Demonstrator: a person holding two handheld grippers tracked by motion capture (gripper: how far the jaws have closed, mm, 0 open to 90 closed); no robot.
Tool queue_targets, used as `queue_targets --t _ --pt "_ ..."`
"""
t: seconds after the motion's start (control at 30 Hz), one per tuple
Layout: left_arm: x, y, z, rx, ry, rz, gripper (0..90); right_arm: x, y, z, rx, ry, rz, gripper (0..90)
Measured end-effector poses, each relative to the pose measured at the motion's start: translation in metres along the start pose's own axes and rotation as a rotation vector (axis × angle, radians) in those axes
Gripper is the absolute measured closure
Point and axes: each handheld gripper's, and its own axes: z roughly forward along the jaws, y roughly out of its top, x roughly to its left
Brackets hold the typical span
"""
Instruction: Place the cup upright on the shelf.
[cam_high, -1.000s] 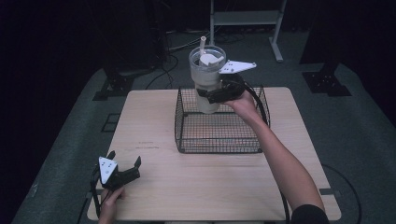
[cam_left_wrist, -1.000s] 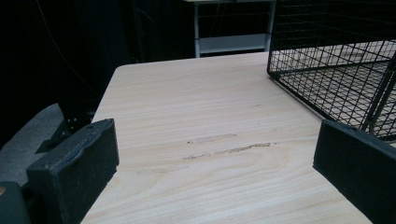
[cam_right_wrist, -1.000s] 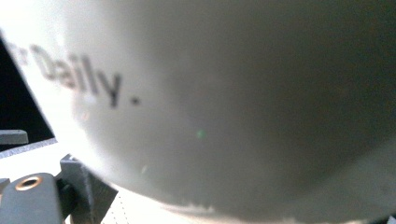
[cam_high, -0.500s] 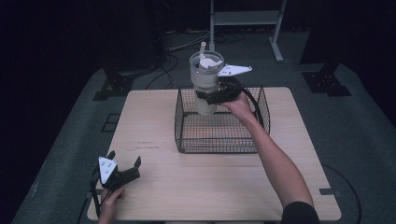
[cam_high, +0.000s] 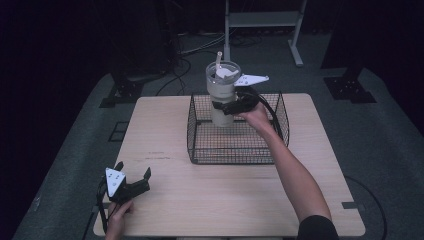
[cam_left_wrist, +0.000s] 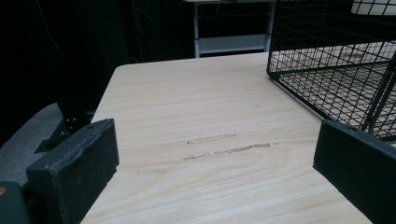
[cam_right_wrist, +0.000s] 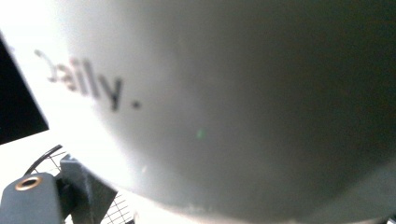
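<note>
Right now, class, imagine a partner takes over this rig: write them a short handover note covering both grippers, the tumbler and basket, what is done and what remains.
Right gripper: shut on the white tumbler, holding it upright above the back left part of the wire basket.
Left gripper: open, holds nothing, resting near the front left corner of the table.
Done: tumbler gripped and in the air over the basket.
Left: whether it is going in or coming out cannot be told; either way it has yet to be set down and released.
</note>
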Motion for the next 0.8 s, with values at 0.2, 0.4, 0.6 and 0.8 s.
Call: queue_targets --t 0.2,0.4,0.6,0.8 --pt "0.0 0.0 0.0 -0.001 -0.001 0.001 0.0 -0.001 -0.006 0.005 0.027 0.008 -0.004 9.1" --pt "0.0 0.0 0.0 -0.003 -0.002 0.004 0.0 -0.003 -0.01 0.009 0.045 0.014 -0.006 9.1" --pt "0.0 0.0 0.0 -0.001 -0.002 0.001 0.0 -0.004 -0.017 0.014 0.071 0.022 0.005 9.0" --pt "0.0 0.0 0.0 -0.001 -0.002 0.002 0.0 -0.005 -0.027 0.021 0.103 0.035 0.02 9.0"
